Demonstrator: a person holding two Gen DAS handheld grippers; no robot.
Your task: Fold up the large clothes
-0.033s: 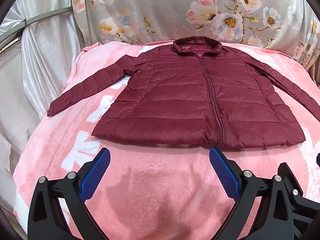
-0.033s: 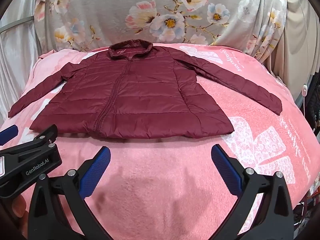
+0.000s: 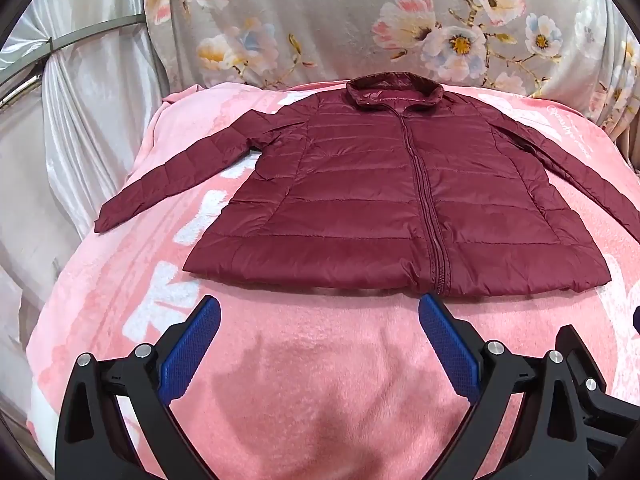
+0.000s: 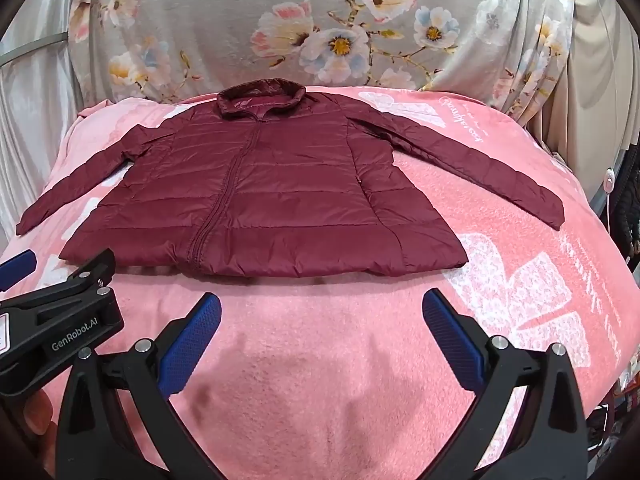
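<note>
The only writing that reads cleanly is "GenRobot.AI" in white on the black body of the left gripper [image 4: 12, 268], which pokes in at the left edge of the right wrist view with just one blue pad tip showing. The pink blanket [image 3: 320, 360] has white lettering too, but it's blocky and half under the jacket on the left side, and the cursive script past the right sleeve is upside down and too small to make out. The maroon puffer jacket [image 3: 400, 208] lies flat on the blanket just ahead of both sets of jaws, zipped, collar at the far end, sleeves spread out to either side. In the left wrist view its right sleeve runs off the frame edge. The left gripper [image 3: 319, 320] has its jaws spread wide with nothing between them, and the right gripper [image 4: 322, 318] is the same, released over bare blanket short of the hem. A floral fabric [image 4: 320, 20] hangs behind the collar. A bit of hand shows at bottom left, mostly cut off.
</note>
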